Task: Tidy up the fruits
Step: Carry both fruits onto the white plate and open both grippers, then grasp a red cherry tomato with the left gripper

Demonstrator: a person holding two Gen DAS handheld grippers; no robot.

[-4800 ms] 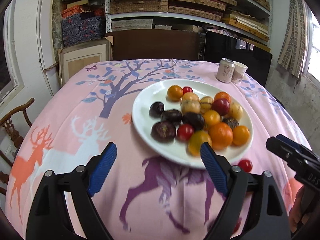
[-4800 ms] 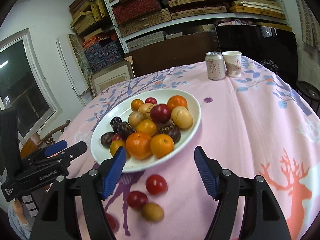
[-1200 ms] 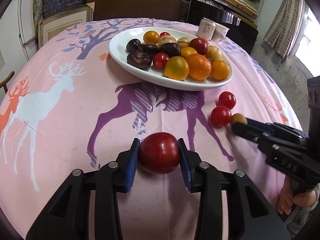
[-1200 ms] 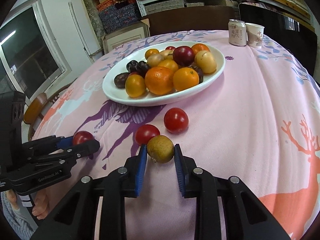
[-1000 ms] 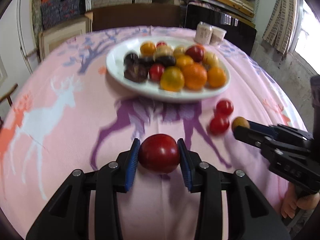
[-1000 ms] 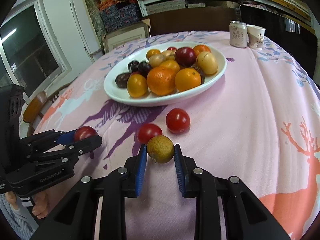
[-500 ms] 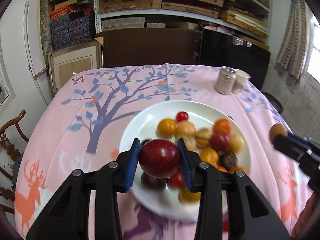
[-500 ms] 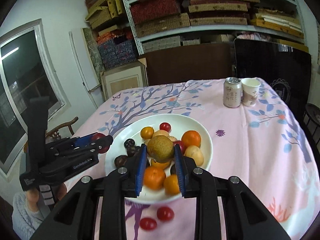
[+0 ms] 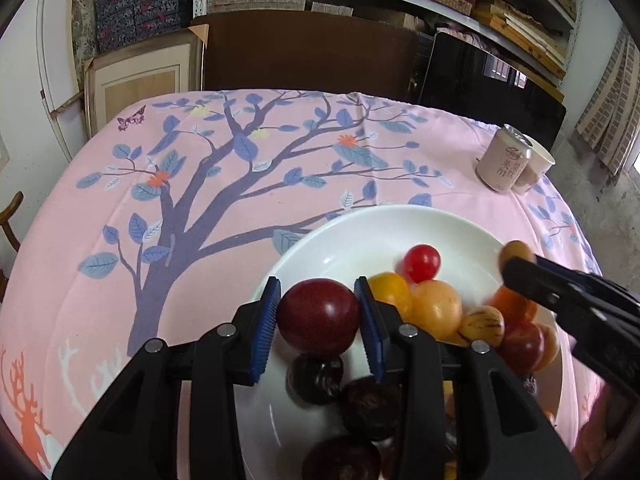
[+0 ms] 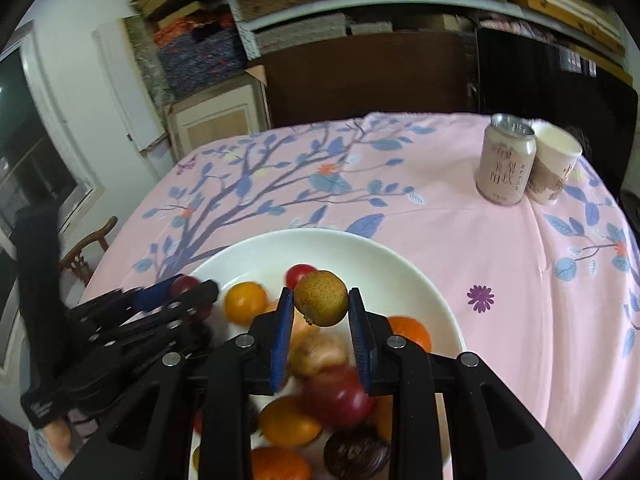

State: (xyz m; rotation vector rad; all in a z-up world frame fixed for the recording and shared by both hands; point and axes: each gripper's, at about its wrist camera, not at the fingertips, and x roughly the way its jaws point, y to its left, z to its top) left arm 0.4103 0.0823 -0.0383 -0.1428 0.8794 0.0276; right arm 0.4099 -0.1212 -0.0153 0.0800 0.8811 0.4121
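I've got the left hand-held gripper (image 9: 318, 316) clamping the plum (image 9: 318, 315), right hand-held gripper (image 10: 320, 312) clamping the longan (image 10: 320, 298); I'd lower both into bare plate (image 9: 360, 240) spots before releasing.

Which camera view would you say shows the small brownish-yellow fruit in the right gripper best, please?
The right wrist view: the brownish-yellow fruit sits centred, sharp and whole in the right gripper above the white plate. The left wrist view shows it only small and blurred at that gripper's tip.
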